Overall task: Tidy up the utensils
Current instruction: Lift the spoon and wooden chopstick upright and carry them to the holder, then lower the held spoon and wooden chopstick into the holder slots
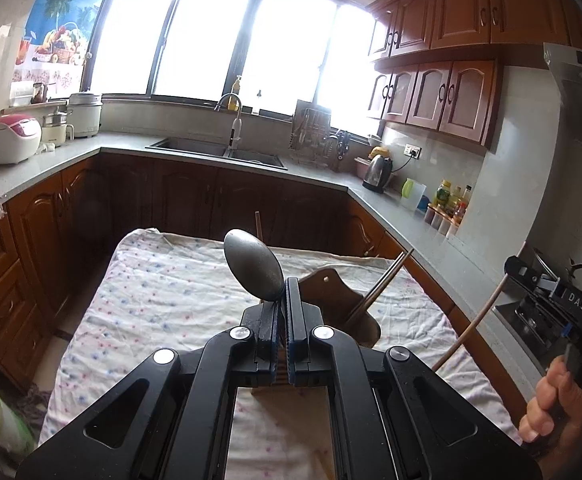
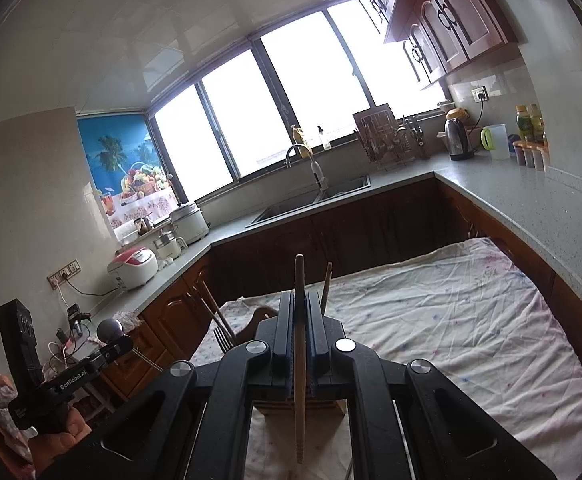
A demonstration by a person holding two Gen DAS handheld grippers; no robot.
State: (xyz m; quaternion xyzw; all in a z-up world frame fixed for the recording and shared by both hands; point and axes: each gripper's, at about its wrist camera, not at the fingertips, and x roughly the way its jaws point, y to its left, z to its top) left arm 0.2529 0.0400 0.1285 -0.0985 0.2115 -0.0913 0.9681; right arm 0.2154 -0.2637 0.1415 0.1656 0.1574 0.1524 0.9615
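Observation:
My left gripper (image 1: pixel 282 300) is shut on a metal spoon (image 1: pixel 253 266), bowl up, held above the cloth-covered table (image 1: pixel 163 300). It also shows in the right wrist view (image 2: pixel 125 344) with the spoon (image 2: pixel 109 330). My right gripper (image 2: pixel 299 300) is shut on a wooden chopstick (image 2: pixel 299 360) that stands upright between the fingers. In the left wrist view the right gripper (image 1: pixel 511 266) holds that chopstick (image 1: pixel 469 328) at the right. A wooden utensil holder (image 1: pixel 331 292) stands just beyond my left gripper with chopsticks (image 1: pixel 383 284) leaning in it. A fork (image 2: pixel 223 340) and chopsticks (image 2: pixel 217 312) stick out of it.
A grey counter (image 1: pixel 423 232) runs round the kitchen with a sink (image 1: pixel 219 152), rice cookers (image 1: pixel 11 138), a kettle (image 1: pixel 378 174) and bottles (image 1: pixel 449 200). Brown cabinets (image 1: pixel 43 240) stand close to the table's left and far sides. A stove area (image 1: pixel 531 308) lies at the right.

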